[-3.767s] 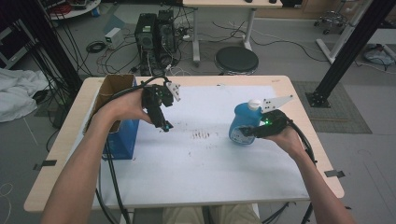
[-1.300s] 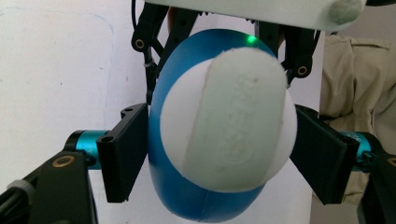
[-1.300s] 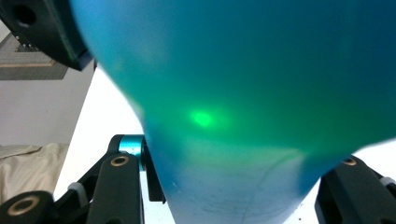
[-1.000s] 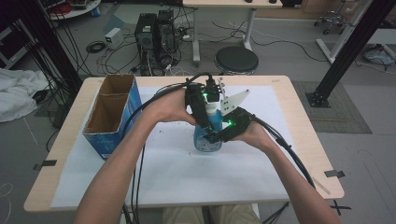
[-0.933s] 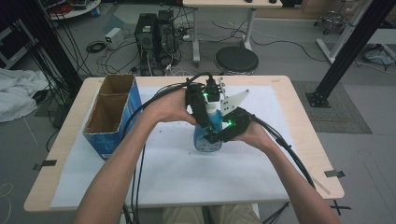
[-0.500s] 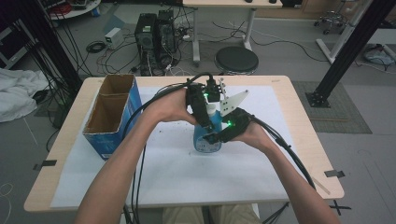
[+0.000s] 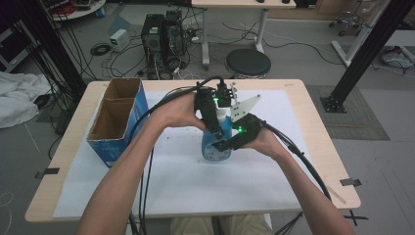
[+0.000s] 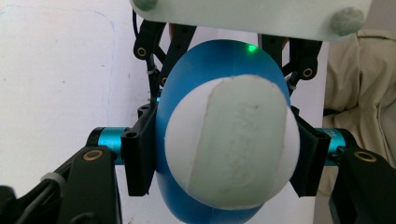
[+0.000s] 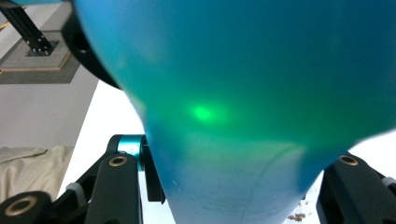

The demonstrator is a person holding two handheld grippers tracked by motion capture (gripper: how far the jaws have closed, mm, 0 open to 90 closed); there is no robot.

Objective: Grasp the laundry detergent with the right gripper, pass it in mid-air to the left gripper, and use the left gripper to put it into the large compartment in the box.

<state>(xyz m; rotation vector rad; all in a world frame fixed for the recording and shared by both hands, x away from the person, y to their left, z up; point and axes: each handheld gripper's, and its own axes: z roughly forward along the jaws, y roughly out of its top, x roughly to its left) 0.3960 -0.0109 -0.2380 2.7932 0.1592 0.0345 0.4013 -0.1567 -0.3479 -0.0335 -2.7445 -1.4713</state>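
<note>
A blue bottle [image 7: 214, 146] with a white cap stands upright on the white sheet at the middle of the table. My left gripper [image 7: 219, 116] comes down from above. In the left gripper view its jaws have just been closing on the white cap [image 8: 233, 144], and the left gripper [image 8: 224, 156] presses it from both sides. My right gripper [image 7: 223, 144] reaches in from the right and holds the bottle's lower body. In the right gripper view the blue bottle [image 9: 243, 93] sits close between the jaws of the right gripper [image 9: 233, 186], which have just eased open a touch.
An open blue cardboard box [image 7: 115, 120] with two compartments stands at the table's left. A white sheet [image 7: 186, 181] covers most of the wooden table [image 7: 323, 147]. Small dark crumbs [image 7: 171, 137] lie on the sheet left of the bottle. A stool and computer cases stand beyond the far edge.
Since the oldest frame the right gripper has carried the bottle from the right to the middle, and the left gripper has come over its top. Over the last second neither hand moved.
</note>
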